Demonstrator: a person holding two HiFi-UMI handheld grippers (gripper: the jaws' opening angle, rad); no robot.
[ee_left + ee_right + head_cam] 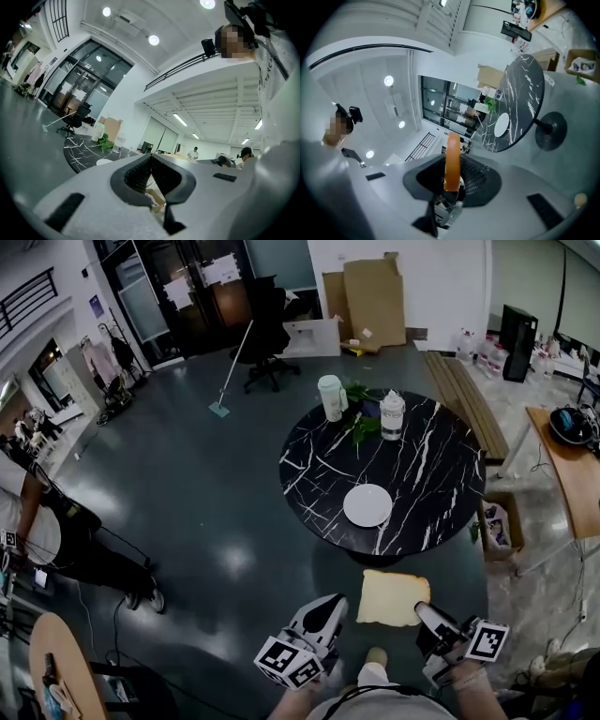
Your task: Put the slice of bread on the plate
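The right gripper (424, 612) is clamped on the slice of bread (392, 597), holding it flat over the floor (216, 512), just short of the round table's (427, 474) near edge. The plate (367, 505) lies close to that edge with bare marble around it. The left gripper (328, 606), jaws together and empty, is beside the bread. A tub (330, 397), a jar (392, 415) and a plant (361, 426) crowd the far edge. Open floor spreads to the left.

The left gripper (151, 159), jaws closed on nothing, faces across a grey floor (28, 131) toward a black marble table (80, 149) bearing a white plate (104, 162).
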